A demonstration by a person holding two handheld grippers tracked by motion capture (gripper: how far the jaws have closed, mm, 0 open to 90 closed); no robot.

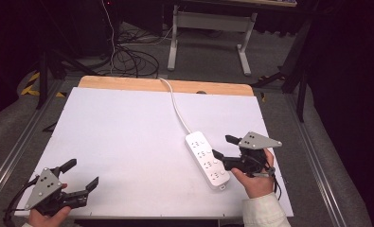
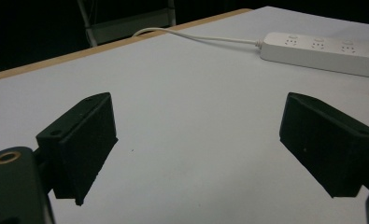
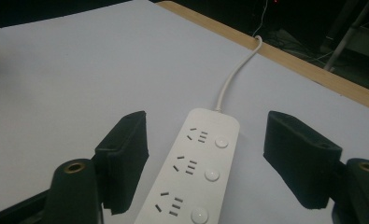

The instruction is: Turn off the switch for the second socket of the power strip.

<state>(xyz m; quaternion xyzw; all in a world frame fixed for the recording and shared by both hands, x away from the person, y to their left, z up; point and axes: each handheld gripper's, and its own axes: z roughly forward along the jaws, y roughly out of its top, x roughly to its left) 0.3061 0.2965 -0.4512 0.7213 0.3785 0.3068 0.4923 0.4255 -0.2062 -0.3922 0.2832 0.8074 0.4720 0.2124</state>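
A white power strip with several sockets and round buttons lies on the white table, right of centre; its white cord runs to the far edge. My right gripper is open just right of the strip, jaws pointing left toward it. In the right gripper view the power strip lies between and below the spread jaws, untouched. My left gripper is open at the near left corner, holding nothing. In the left gripper view the power strip lies far off at upper right.
A wooden strip borders the table's far edge. Beyond it, cables lie on the floor beside a white desk frame. Metal rails run along both sides of the table.
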